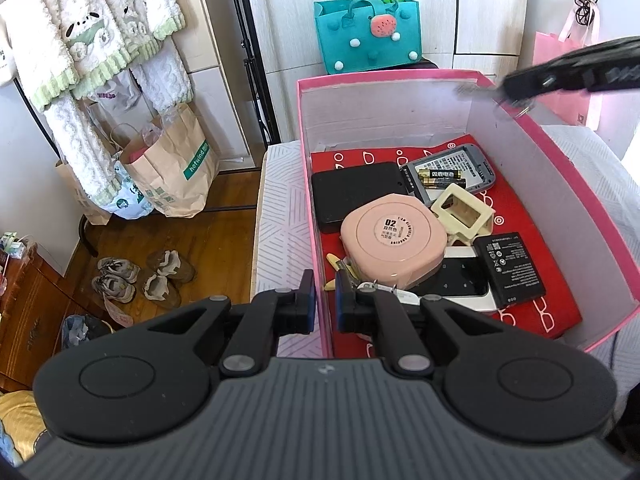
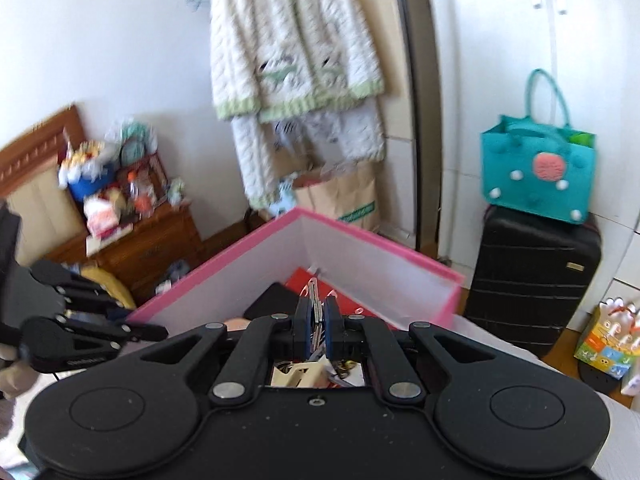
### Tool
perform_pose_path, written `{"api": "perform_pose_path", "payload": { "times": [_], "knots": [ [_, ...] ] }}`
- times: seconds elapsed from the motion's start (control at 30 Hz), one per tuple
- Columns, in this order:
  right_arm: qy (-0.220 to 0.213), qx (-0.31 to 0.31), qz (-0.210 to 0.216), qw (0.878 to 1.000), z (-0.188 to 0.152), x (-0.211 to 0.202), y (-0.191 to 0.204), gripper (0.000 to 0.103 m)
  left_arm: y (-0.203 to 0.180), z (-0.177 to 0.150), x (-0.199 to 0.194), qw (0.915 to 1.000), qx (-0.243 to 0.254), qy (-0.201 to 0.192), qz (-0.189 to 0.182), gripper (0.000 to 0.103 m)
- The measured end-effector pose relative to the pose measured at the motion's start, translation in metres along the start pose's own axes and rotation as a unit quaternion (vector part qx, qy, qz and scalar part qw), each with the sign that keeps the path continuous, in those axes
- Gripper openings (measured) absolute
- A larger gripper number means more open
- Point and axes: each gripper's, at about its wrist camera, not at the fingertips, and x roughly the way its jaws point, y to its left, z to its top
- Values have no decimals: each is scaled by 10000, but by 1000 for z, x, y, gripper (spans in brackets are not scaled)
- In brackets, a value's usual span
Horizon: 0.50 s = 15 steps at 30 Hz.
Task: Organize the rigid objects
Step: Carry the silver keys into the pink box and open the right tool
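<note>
A pink box (image 1: 520, 120) with a red liner stands on a white surface. In it lie a pink round case (image 1: 392, 236), a black flat case (image 1: 356, 196), a grey phone with batteries (image 1: 452, 176), a cream frame (image 1: 464, 212), a black battery pack (image 1: 512, 268) and a white-edged phone (image 1: 460, 286). My left gripper (image 1: 326, 300) is shut on the box's near left wall. Above the far right rim, my right gripper (image 1: 504, 92) appears blurred; in its own view the right gripper (image 2: 316, 316) is shut on a bunch of metal keys (image 2: 313, 288) over the box (image 2: 360, 248).
A teal felt bag (image 2: 536, 172) sits on a black suitcase (image 2: 528, 288) behind the box. Paper bags (image 1: 172, 168), hanging knitwear (image 1: 92, 32) and shoes (image 1: 136, 280) fill the floor at left. A cluttered wooden nightstand (image 2: 152, 248) stands further left, and a pink bag (image 1: 560, 52) hangs at right.
</note>
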Motion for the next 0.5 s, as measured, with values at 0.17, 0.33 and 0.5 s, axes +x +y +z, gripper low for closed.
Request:
{"api": "perform_pose_path", "payload": {
  "times": [0.17,0.33,0.5],
  "knots": [
    [341,-291,-354,9984,-1,38,7,8,2,-1,0,10000,-62,5,-18,7],
    [426,-377,-499,9971,-4,46,1,14,2,-1,0,10000,-44,7,-6,7],
    [166,-357,-642,9972,-7,21,-1,15,2,-1,0,10000,-63,5,-15,7]
  ]
}}
